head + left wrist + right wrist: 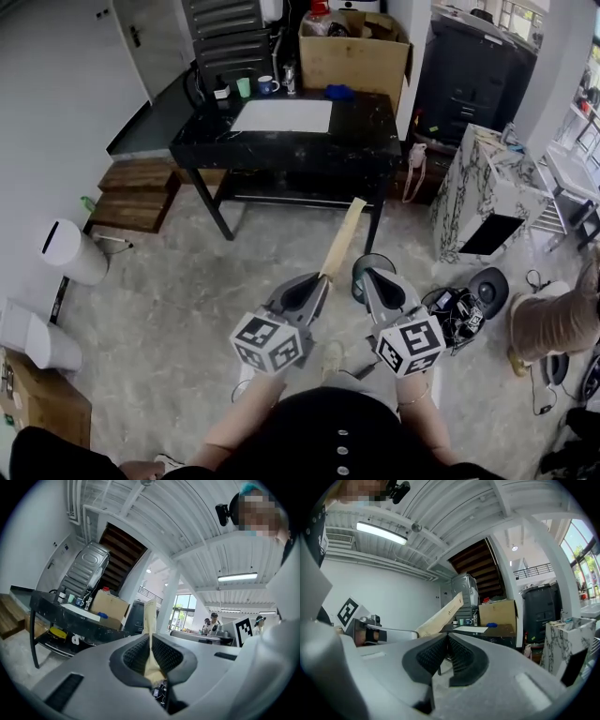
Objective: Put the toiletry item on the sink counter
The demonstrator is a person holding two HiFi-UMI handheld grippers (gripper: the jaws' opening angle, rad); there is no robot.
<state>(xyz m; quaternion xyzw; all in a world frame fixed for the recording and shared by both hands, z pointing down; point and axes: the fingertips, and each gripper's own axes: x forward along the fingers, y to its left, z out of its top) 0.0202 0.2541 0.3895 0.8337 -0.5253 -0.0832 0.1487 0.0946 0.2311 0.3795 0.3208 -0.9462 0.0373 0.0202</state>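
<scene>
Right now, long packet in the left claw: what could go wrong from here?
1. The left claw pinches the tan packet only at its bottom end. Most of it sticks out, so it may pivot or slip.
2. Cables lie on the floor to the person's right, a likely trip or snag hazard.
3. Mugs stand at the back edge of the black table. If the packet goes down there, its free end could knock them.

Left claw (323, 277) clamped, right claw (371, 274) closed, side by side.
</scene>
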